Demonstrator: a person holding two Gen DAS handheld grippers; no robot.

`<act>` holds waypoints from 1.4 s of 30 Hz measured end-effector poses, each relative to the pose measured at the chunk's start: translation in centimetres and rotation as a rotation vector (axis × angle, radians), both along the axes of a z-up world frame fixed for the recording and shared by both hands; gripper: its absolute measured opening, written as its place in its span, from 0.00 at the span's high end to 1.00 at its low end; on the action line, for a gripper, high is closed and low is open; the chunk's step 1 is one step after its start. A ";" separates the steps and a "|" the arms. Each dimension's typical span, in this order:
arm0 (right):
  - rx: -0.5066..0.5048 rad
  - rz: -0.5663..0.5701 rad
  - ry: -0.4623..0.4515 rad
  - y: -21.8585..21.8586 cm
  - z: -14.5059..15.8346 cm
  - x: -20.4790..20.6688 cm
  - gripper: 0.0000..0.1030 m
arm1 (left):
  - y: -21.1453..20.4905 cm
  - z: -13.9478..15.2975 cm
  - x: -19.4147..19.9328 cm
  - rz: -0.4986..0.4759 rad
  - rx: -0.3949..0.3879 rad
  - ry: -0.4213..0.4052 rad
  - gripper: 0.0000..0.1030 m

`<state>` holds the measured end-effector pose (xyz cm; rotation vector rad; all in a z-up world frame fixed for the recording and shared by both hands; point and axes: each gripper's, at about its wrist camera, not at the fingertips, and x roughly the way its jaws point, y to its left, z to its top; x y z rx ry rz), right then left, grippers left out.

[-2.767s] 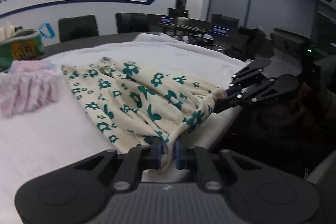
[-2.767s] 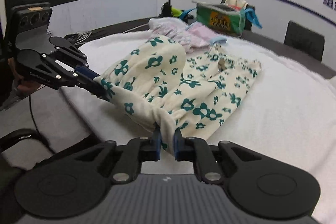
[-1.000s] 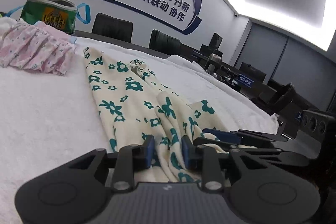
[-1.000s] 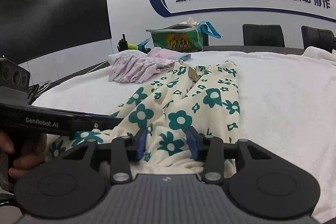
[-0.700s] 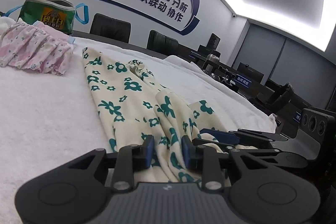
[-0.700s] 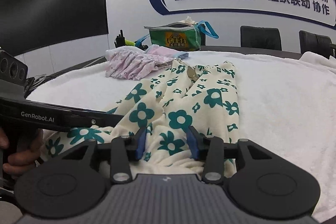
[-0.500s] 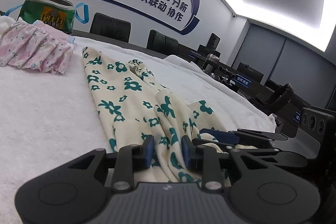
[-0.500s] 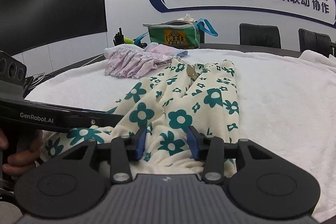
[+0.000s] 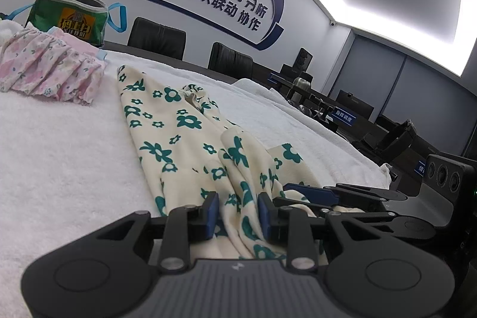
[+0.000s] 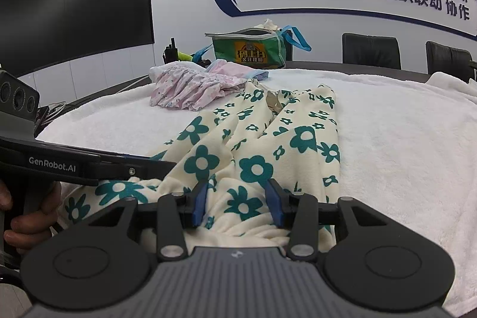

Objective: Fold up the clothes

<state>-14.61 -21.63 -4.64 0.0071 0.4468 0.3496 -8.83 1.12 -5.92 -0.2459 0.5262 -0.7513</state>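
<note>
Garment (image 9: 179,139) lying on bench towel (image 9: 59,169) | left claw (image 9: 238,212), right claw (image 10: 237,203) standing released, straddling hem | Risk: regrasping one layer, dragging bunched cloth off bench edge.

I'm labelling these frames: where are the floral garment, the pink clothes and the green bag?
floral garment (image 10: 253,145), right wrist view, on its cream middle.
pink clothes (image 10: 190,85), right wrist view, on the ruffled fabric.
green bag (image 9: 70,20), left wrist view, on its front panel.

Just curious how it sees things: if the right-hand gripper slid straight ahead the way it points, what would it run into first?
Most likely the floral garment, already lying between the open fingers of the right gripper; depth beyond is unclear.
</note>
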 end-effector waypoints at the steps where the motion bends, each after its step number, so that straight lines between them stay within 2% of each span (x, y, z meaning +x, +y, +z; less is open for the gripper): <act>1: 0.000 0.001 0.000 0.0 0.0 0.0 0.60 | 0.0 0.0 0.0 0.000 0.000 0.000 0.74; 42: 0.010 0.007 -0.012 -0.2 -0.2 0.0 0.59 | 0.1 -0.2 0.1 -0.001 -0.023 0.012 0.74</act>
